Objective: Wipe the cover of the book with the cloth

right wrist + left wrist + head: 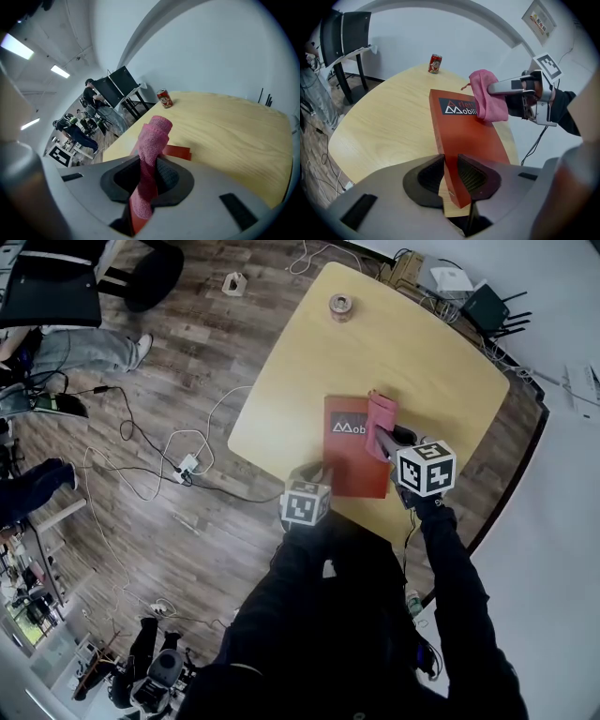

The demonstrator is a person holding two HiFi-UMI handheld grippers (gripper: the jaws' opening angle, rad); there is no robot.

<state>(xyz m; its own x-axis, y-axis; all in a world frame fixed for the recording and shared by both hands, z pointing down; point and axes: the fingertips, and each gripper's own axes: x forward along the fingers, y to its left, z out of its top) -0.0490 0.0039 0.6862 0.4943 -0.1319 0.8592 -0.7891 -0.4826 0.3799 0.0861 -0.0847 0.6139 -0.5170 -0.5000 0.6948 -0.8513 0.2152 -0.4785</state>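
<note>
Pinning red book (356,448) by its 7 o'clock corner with left tongs (451,174), closed tight on the cover edge. Gripping bunched pink cloth (382,416) in right tongs (149,180), clamped on the lower half, upper fold poking up past the tips. Cloth touching cover near the book's 2 o'clock corner, just right of the white title print. Book flat on pale wooden desk (412,352), toward the 6 o'clock rim in the head view, close to the person's body. Red drinks can (340,307) upright at the desk's 11 o'clock, well apart from book. Off the desk toward 9 o'clock: wood floor, loose cables, white power strip (187,465). Black office chair (56,282) at far 10 o'clock. Black box with antennas (487,307) on the floor at 1 o'clock, beside a tangle of wires.
</note>
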